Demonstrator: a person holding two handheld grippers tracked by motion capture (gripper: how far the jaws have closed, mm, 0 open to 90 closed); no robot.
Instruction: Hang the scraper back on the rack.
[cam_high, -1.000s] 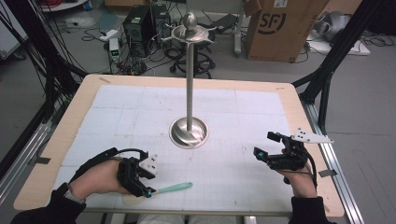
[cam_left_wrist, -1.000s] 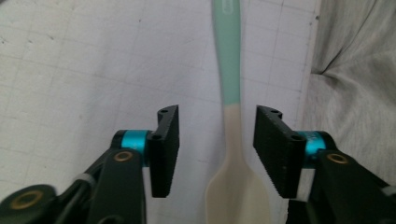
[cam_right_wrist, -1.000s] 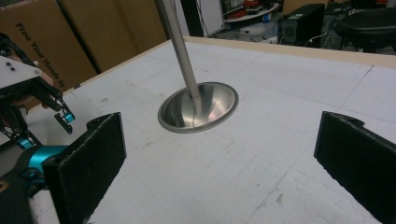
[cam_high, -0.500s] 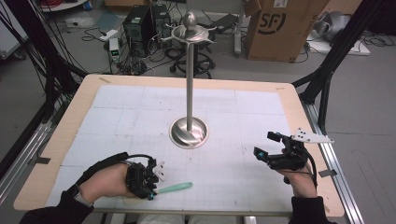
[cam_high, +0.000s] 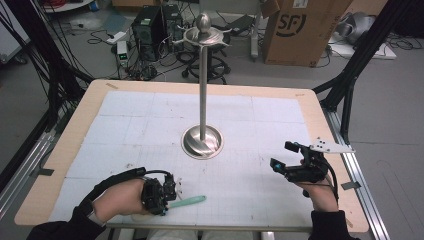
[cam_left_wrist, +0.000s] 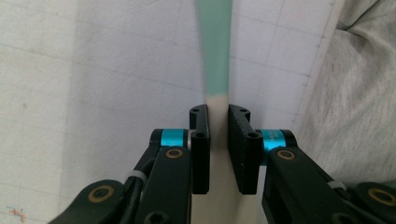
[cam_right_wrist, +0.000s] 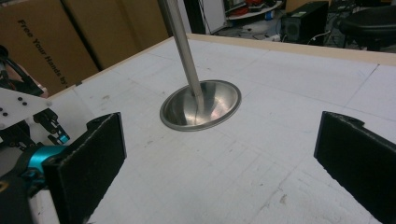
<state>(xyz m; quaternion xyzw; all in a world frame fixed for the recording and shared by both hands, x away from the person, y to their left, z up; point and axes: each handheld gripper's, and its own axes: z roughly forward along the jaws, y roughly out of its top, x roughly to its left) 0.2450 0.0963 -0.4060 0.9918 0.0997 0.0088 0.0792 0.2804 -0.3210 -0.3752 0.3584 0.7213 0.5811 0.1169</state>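
At the near left of the table, the slim mint-green plastic stick (cam_high: 188, 201) is clamped at its pale end by the left gripper (cam_left_wrist: 218, 122), its far tip cut off in the left gripper view. Near right, the right gripper (cam_high: 281, 156) is held with jaws wide apart, facing the tall steel stand's round base (cam_right_wrist: 201, 111).

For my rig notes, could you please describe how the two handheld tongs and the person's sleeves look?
Both tongs, left and right, are black with flat rectangular jaws, teal collars and brass-coloured pivot screws. A black cable loops from the left; a grey three-cornered plate tops the right. The sleeves are dark.
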